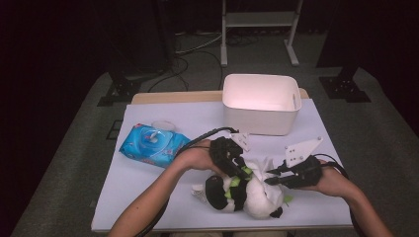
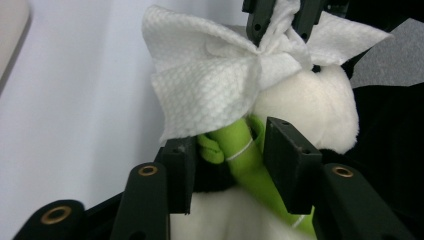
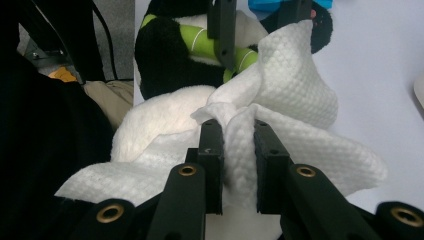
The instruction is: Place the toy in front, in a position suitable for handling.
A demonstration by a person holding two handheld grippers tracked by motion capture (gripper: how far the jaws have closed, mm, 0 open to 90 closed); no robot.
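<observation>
We are wiping a toy panda (image 1: 247,192) that lies on the white table (image 1: 148,182) near our edge. Our right tongs (image 1: 271,178) pinch a white wipe (image 3: 295,100), bunched up tight between the jaws, and press it on the panda's pale body. Our left tongs (image 1: 240,171) sit on both sides of the green stick (image 2: 250,155) on the panda, and we cannot tell if they squeeze it or just rest beside it.

The wipe is already out of the blue pack (image 1: 148,145) and on the toy, so the wiping looks begun. The white bin (image 1: 260,103) may be where the used wipe goes; that is still left.

The high view shows the pack and bin. The left gripper view shows the green stick up close. The right gripper view shows the wipe's bumpy weave.
</observation>
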